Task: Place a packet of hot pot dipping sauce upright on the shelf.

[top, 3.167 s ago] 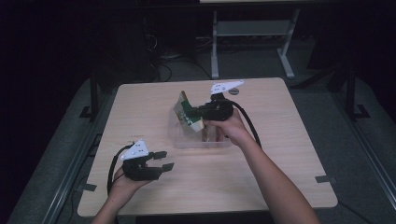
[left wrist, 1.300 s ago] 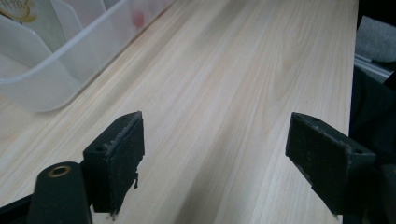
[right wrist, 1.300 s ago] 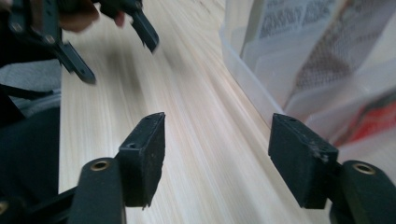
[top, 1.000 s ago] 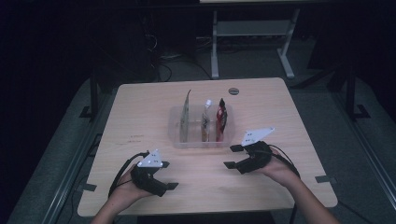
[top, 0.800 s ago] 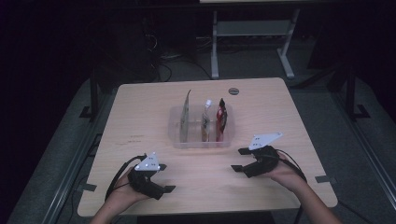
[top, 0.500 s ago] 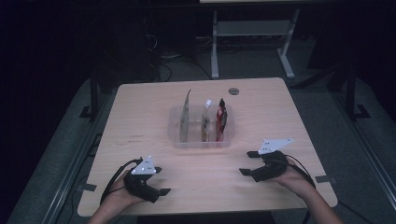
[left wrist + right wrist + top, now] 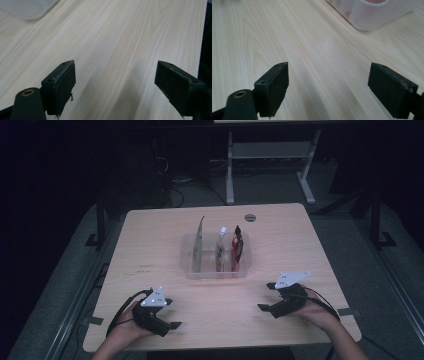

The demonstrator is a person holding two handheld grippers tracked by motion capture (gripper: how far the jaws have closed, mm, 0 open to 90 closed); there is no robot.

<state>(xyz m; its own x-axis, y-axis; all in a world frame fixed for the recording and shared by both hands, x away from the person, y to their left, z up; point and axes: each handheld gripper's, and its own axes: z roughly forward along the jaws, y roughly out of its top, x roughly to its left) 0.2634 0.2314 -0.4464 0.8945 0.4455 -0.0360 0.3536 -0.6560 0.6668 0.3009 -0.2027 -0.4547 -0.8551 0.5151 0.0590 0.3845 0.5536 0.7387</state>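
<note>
Dim room, pale wood table [image 7: 150, 245]. Mid-table, clear plastic bin [image 7: 189, 265] with three upright pouches [image 7: 220, 251], print too small to read. Well apart from it near the front edge: left gripper [image 7: 171, 316], jaws wide, empty; right gripper [image 7: 266, 296], jaws just opening, empty.

Three packets [image 7: 220, 251] upright in bin [image 7: 188, 262]

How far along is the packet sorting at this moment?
Done, by the look of it: three packets stand upright in the clear bin. In hand: nothing; the left gripper and the right gripper sit open near the table's front edge, the right's jaws just opened wider. No loose packets left on the table.
</note>
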